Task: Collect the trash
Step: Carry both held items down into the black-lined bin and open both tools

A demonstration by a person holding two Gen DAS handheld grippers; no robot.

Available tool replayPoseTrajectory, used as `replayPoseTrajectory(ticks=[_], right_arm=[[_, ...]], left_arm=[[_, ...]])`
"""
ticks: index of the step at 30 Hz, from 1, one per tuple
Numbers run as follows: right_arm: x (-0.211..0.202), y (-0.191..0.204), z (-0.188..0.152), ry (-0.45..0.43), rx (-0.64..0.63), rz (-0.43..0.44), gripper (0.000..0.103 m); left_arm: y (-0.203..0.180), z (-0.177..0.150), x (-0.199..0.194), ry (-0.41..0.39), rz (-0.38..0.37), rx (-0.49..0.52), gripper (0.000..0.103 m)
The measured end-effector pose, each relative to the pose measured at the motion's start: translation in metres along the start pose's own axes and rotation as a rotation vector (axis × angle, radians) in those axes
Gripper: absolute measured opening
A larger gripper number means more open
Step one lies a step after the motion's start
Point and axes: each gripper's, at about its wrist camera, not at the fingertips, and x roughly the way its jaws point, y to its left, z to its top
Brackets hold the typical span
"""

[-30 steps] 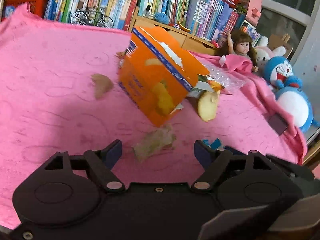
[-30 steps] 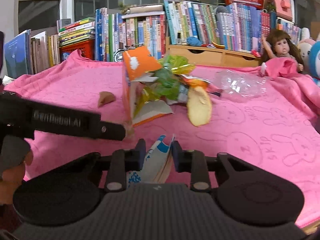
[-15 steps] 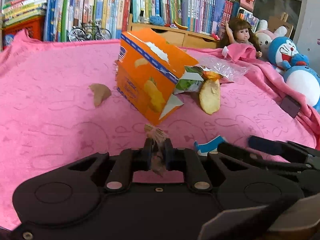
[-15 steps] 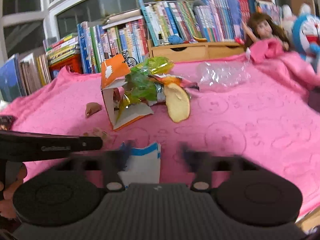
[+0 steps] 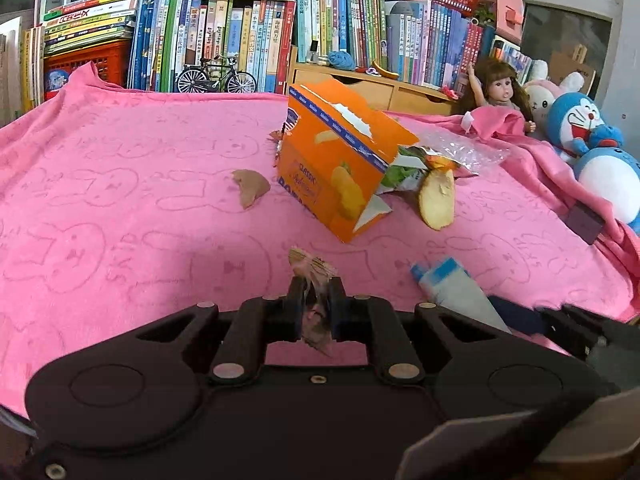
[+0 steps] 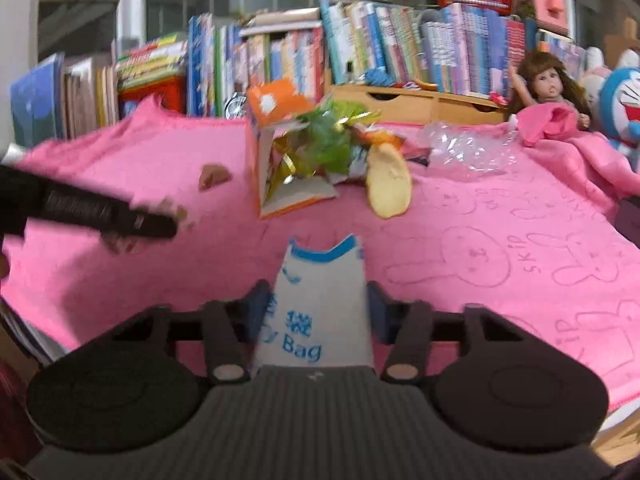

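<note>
My left gripper (image 5: 314, 300) is shut on a crumpled brownish wrapper (image 5: 312, 266), lifted just off the pink blanket (image 5: 120, 220). In the right wrist view that wrapper (image 6: 176, 213) shows at the tip of the left gripper (image 6: 160, 226), blurred. My right gripper (image 6: 319, 310) holds a white and blue paper bag (image 6: 320, 280) across its width, jaws set wide, pads against the bag's two side edges. An orange snack box (image 5: 340, 168) lies tipped with green and gold wrappers (image 6: 324, 144) spilling from its open end. A pale peel (image 5: 438, 200) and a brown scrap (image 5: 250, 188) lie beside it.
Crumpled clear plastic (image 6: 468, 148) lies behind the box. A doll (image 5: 500, 92) and plush toys (image 5: 592, 140) sit at the right edge of the blanket. Bookshelves (image 5: 240, 32), a small model bicycle (image 5: 216, 76) and wooden drawers (image 5: 400, 96) line the back.
The left gripper closed on the wrapper and lifted it. The right gripper let go of the bag held edge-on, opened wide, then closed in on the bag's flat width.
</note>
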Motion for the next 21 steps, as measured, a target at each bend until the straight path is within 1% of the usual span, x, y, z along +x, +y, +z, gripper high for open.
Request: replayPoseTrajectory(ticks=[2, 7, 11, 14, 16, 18, 21], right_arm=[[-0.005, -0.004, 0.002, -0.008, 0.022, 0.019, 0.028], [-0.023, -0.006, -0.005, -0.011, 0.032, 0.071, 0.027], [-0.045, -0.004, -0.018, 0.008, 0.055, 0.135, 0.027], [-0.063, -0.003, -0.035, 0.04, 0.073, 0.181, 0.027], [-0.071, -0.002, -0.046, 0.066, 0.076, 0.204, 0.027], [-0.073, -0.001, -0.057, 0.114, 0.09, 0.219, 0.027], [-0.065, 0.001, -0.079, 0.21, 0.116, 0.228, 0.027]], left_arm=[[-0.002, -0.005, -0.009, -0.005, -0.006, 0.0, 0.012], [-0.006, -0.019, -0.033, -0.014, -0.029, -0.022, 0.012], [-0.007, -0.039, -0.05, 0.015, -0.054, -0.057, 0.012], [-0.008, -0.058, -0.055, 0.067, -0.067, -0.069, 0.012], [-0.009, -0.074, -0.056, 0.109, -0.061, -0.061, 0.012], [-0.008, -0.091, -0.053, 0.156, -0.038, -0.059, 0.012], [-0.004, -0.118, -0.041, 0.243, -0.005, -0.066, 0.012]])
